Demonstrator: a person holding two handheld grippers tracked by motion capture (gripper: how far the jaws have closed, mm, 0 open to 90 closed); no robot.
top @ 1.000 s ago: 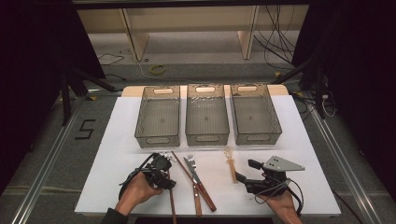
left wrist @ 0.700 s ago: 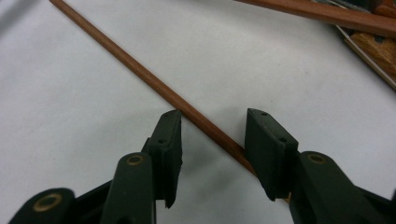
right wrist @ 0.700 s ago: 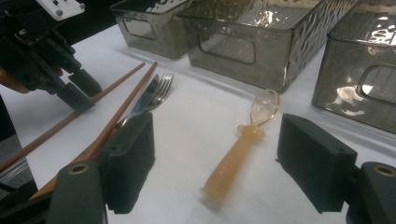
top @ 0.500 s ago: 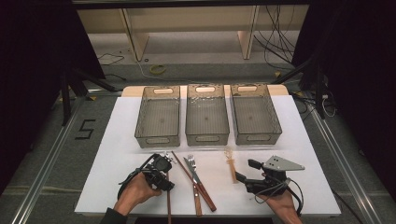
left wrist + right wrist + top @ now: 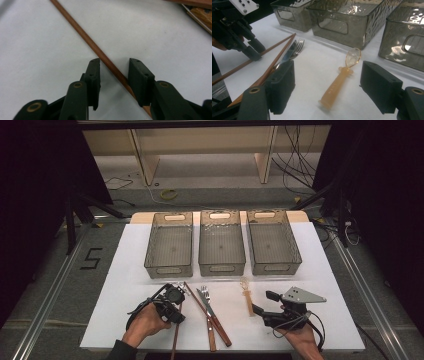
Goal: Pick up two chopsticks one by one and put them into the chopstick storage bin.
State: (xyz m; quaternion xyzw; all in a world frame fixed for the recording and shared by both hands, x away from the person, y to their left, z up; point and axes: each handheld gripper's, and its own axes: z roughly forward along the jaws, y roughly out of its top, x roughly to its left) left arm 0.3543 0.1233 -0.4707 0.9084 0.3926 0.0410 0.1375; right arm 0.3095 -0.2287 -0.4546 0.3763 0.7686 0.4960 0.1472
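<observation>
Covering the table (image 5: pixel 125 270), white sheet (image 5: pixel 330 270)

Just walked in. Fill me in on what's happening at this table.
A person works two handheld grippers over cutlery laid on a white table before three empty bins. The left gripper is open, its jaws straddling a brown chopstick lying flat. The right gripper, also open, faces an orange spoon without touching it.
</observation>
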